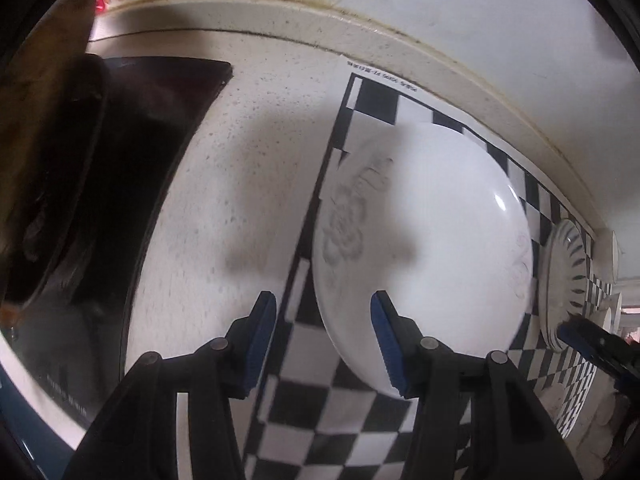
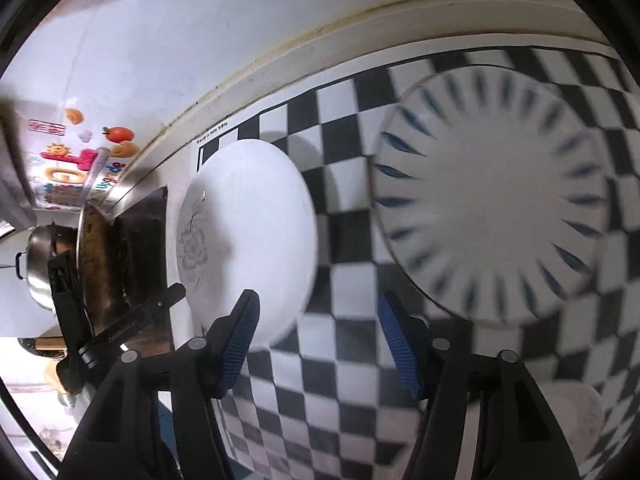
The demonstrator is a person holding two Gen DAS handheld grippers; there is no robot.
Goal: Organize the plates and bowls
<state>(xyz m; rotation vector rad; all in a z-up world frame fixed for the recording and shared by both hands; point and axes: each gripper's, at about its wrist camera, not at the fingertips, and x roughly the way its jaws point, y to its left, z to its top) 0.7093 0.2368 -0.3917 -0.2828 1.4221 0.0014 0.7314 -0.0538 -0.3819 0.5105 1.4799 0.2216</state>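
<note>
A white plate (image 1: 424,240) with a faint grey flower print lies on a black-and-white checkered mat (image 1: 320,420). My left gripper (image 1: 322,332) hangs over the plate's near left edge, jaws open, with nothing held. To the right of that plate lies a plate with dark blue radial strokes (image 1: 560,280). In the right wrist view the striped plate (image 2: 492,220) sits ahead and to the right, and the white plate (image 2: 248,232) ahead and to the left. My right gripper (image 2: 320,340) stands open above the mat (image 2: 340,400) between the two plates, touching neither.
Left of the mat is speckled white counter, then a dark stove top (image 1: 140,160) with a brown-stained pan (image 1: 48,140). A steel pot (image 2: 36,264) stands beyond it. A raised ledge and a white wall with colourful stickers (image 2: 80,160) bound the back. A pale rounded object (image 2: 576,420) lies at the lower right.
</note>
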